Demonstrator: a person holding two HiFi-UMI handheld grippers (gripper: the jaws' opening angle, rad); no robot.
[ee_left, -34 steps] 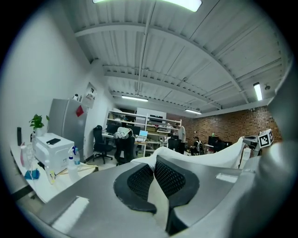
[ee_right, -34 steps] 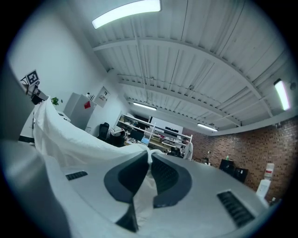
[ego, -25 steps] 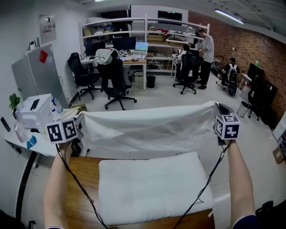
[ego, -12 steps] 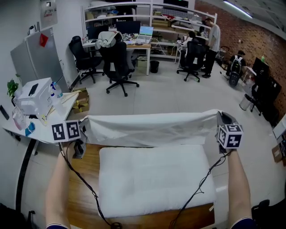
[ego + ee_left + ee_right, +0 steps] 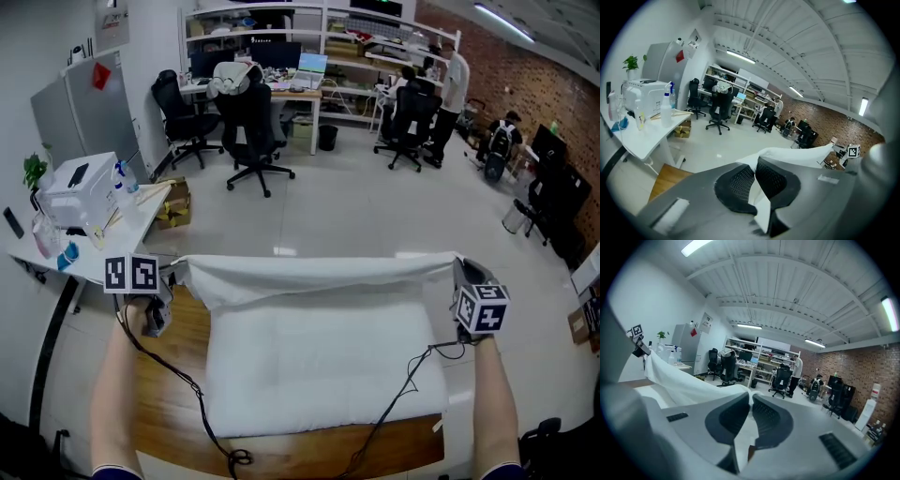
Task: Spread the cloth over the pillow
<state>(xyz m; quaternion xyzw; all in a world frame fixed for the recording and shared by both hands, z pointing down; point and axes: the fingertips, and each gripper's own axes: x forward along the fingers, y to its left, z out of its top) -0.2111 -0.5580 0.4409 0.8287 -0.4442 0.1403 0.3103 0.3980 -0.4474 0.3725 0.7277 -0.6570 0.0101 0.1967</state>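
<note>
The left gripper (image 5: 753,168) has its jaws clamped on one corner of the white cloth (image 5: 319,273). The right gripper (image 5: 751,404) pinches the opposite corner the same way. The cloth hangs stretched between them along the far edge of the white pillow (image 5: 319,366), which lies on a wooden table (image 5: 173,375).

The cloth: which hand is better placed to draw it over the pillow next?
Neither leads, I'd judge: the left tongs and right tongs each pinch a corner of the cloth, stretched along the far edge of the pillow. Both should move together.
</note>
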